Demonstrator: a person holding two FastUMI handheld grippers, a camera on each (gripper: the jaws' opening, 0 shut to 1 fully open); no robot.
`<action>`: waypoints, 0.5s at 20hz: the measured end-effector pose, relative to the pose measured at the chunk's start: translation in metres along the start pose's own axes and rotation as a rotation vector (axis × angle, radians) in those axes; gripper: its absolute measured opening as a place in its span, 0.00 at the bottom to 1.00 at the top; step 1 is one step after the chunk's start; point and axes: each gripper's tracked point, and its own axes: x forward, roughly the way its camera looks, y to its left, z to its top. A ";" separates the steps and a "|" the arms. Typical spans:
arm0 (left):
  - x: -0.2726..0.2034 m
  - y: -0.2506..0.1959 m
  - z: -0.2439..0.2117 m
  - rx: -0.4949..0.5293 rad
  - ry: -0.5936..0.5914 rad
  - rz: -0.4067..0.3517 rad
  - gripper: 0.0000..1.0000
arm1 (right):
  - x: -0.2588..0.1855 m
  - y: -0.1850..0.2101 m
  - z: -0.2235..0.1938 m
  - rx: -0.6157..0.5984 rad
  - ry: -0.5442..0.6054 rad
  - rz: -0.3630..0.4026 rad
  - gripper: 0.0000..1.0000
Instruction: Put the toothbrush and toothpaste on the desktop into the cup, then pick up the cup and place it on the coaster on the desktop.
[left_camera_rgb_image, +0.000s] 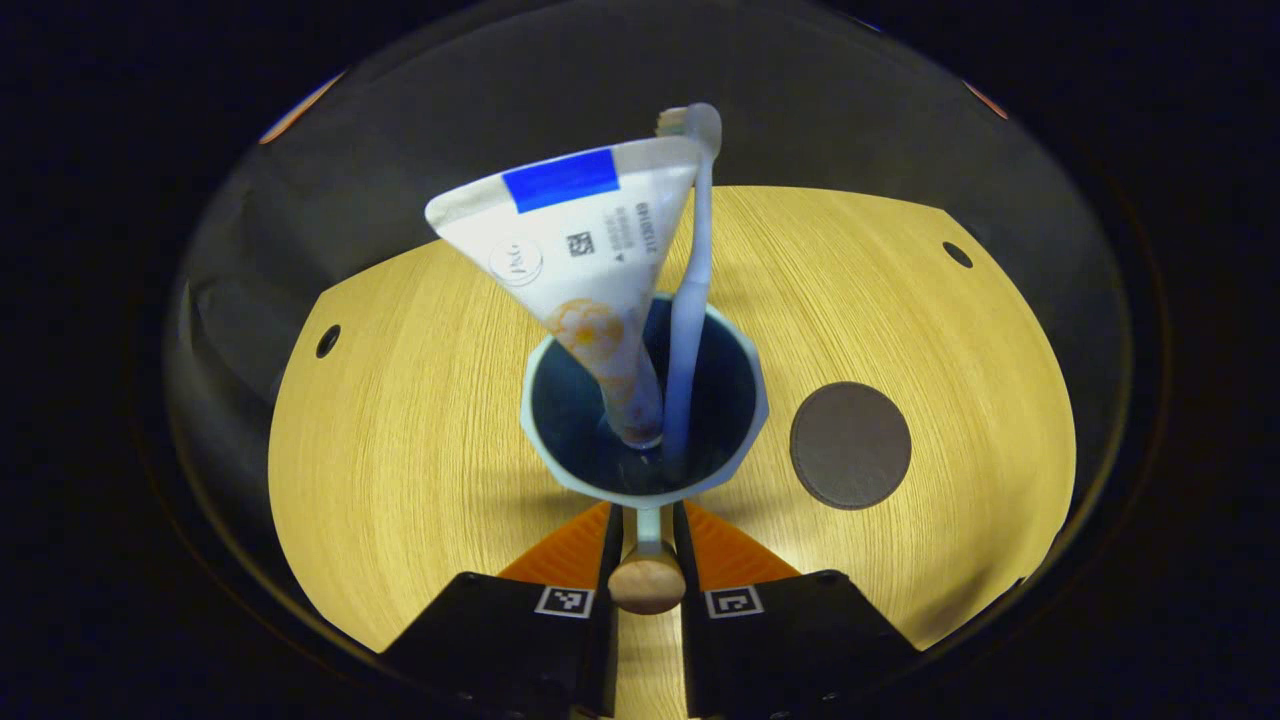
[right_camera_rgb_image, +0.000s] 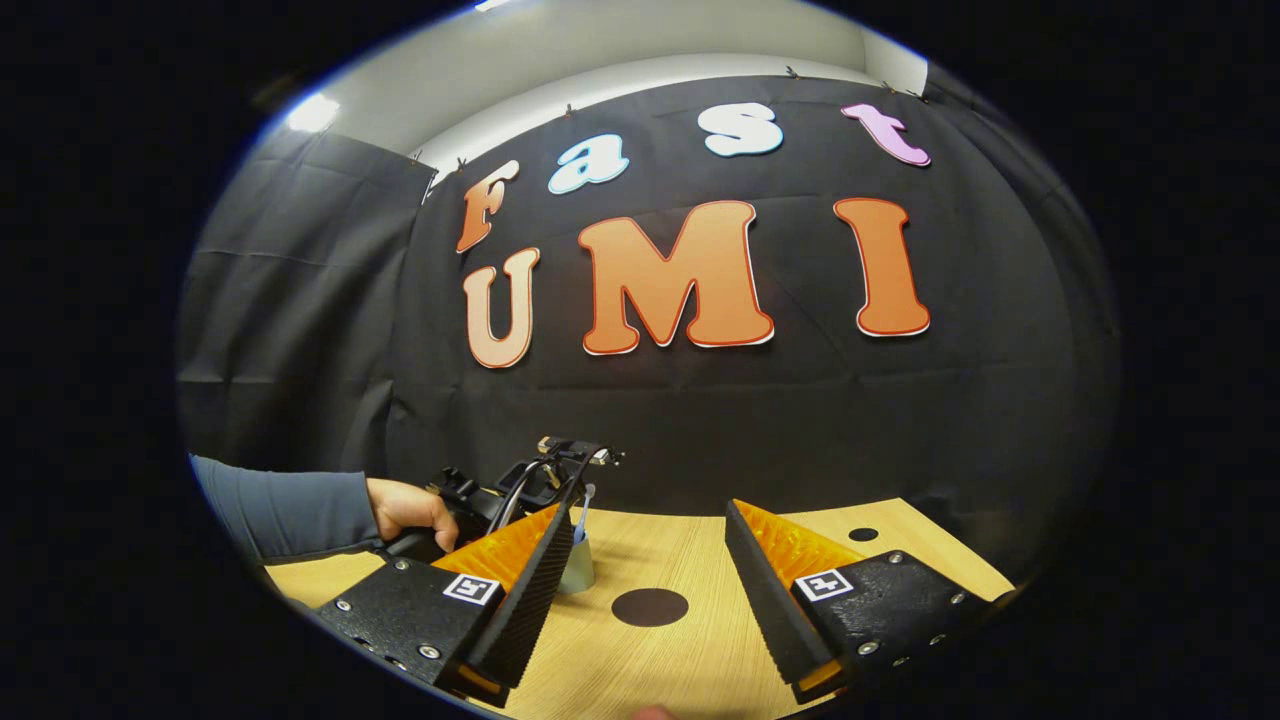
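Left gripper view: the pale faceted cup (left_camera_rgb_image: 645, 405), holding the toothpaste (left_camera_rgb_image: 580, 270) and toothbrush (left_camera_rgb_image: 690, 330), sits just ahead of the left gripper (left_camera_rgb_image: 647, 535), whose fingers pinch its handle (left_camera_rgb_image: 647, 580). Beside it lies the round dark coaster (left_camera_rgb_image: 850, 445). The right gripper (right_camera_rgb_image: 650, 600) gapes wide; its left finger partly hides the cup.

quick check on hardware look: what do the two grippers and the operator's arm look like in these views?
Both grippers: black bodies, orange wedge-shaped fingers, and a white square fiducial tag on each finger base. The right gripper has ribbed black pads and visible screws. The left gripper appears in the right gripper view carrying black cables. The person wears a grey-blue long sleeve.
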 end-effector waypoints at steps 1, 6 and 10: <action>-0.006 0.003 -0.001 -0.003 0.002 -0.002 0.24 | -0.001 -0.001 0.000 0.001 0.001 -0.005 0.92; -0.005 0.004 -0.005 -0.024 -0.011 -0.007 0.24 | -0.004 -0.008 0.002 -0.004 -0.006 -0.019 0.92; -0.011 0.004 0.001 -0.023 -0.052 -0.024 0.24 | -0.006 -0.016 0.004 0.005 -0.006 -0.035 0.92</action>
